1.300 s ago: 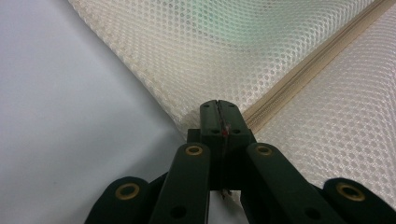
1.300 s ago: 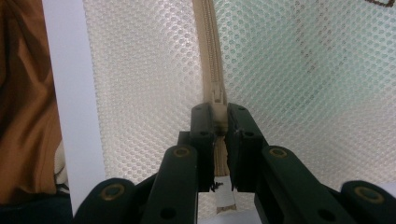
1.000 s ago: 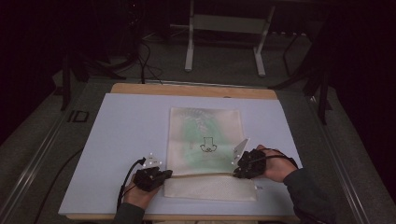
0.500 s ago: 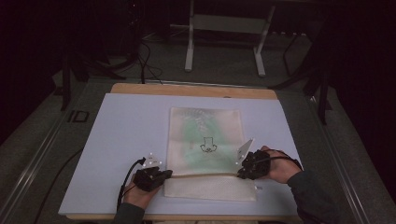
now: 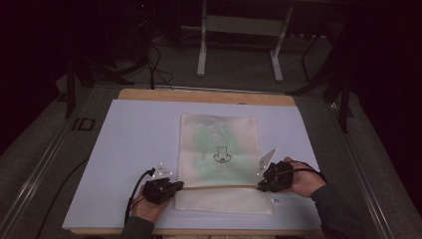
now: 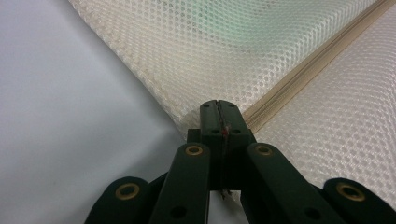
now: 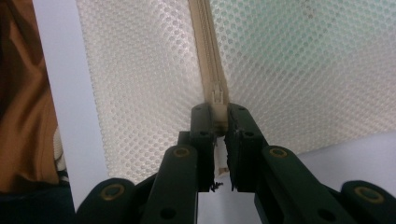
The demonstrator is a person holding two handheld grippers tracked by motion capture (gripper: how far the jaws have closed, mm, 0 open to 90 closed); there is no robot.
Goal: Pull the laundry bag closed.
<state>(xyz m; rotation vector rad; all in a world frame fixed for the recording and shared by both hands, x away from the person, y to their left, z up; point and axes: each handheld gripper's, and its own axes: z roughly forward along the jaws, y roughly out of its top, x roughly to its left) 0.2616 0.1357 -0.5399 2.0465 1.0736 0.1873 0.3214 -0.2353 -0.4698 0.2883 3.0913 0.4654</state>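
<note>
**Both ends of the zip pinched, slider ready to run**

The right gripper (image 7: 219, 122) is clamped on the cream zip slider (image 7: 216, 99); the left gripper (image 6: 218, 122) is closed tight on the cream mesh zip bag (image 5: 219, 149) at its corner, by the zip's end. The bag lies flat on the pale blue table (image 5: 124, 144), near its front edge. Next, I judge: draw the slider along the zip while the left anchors the corner.

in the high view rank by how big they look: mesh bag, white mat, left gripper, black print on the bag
1. white mat
2. mesh bag
3. left gripper, shut on the bag's zip end
4. black print
</note>
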